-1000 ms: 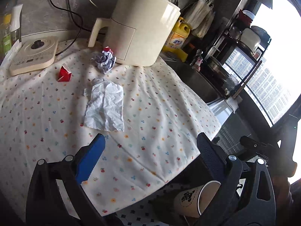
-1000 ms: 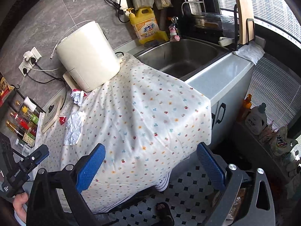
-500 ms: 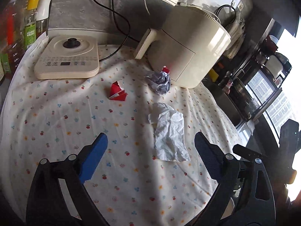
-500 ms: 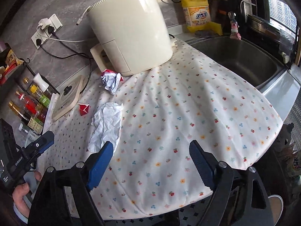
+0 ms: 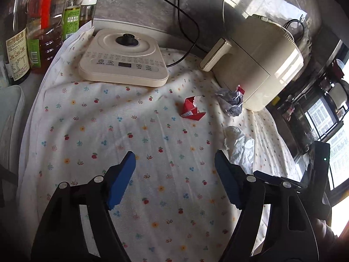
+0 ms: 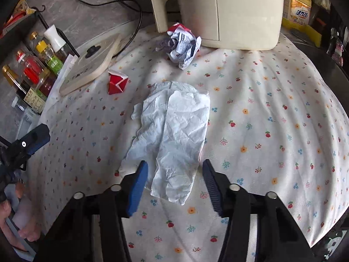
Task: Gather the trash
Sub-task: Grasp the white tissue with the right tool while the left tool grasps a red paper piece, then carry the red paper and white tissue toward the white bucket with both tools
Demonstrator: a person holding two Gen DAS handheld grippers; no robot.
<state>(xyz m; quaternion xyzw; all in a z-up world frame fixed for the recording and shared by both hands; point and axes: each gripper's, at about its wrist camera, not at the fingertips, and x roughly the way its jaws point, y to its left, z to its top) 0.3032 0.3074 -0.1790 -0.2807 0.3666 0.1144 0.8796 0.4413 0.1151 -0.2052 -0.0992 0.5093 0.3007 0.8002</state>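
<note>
- The right gripper (image 6: 173,175) points down at a crumpled white tissue (image 6: 174,131) lying flat on the flowered cloth (image 6: 272,109). Its jaws are closing; the near end of the tissue sits between them, and the blue pads (image 6: 138,185) are not pressing on it.
- The left gripper (image 5: 174,170) hovers over a bare patch of the cloth. Its jaws are closing from wide, with nothing between them.
- A folded red paper scrap (image 6: 116,83) lies on the cloth, apart from the tissue and near the flat cream appliance with a black knob (image 5: 124,59).
- A crumpled printed wrapper (image 6: 183,45), white, blue and red, lies against the foot of the big cream appliance (image 6: 229,11).
- Containers: several bottles (image 5: 43,28) stand in a row just off the cloth's edge. One holds a reddish-brown liquid, one beside it a yellowish liquid under a green label, and one in the right wrist view is dark. How full they are is hard to tell.
- A yellow jug (image 6: 298,13) stands behind the big appliance; its contents cannot be seen.
</note>
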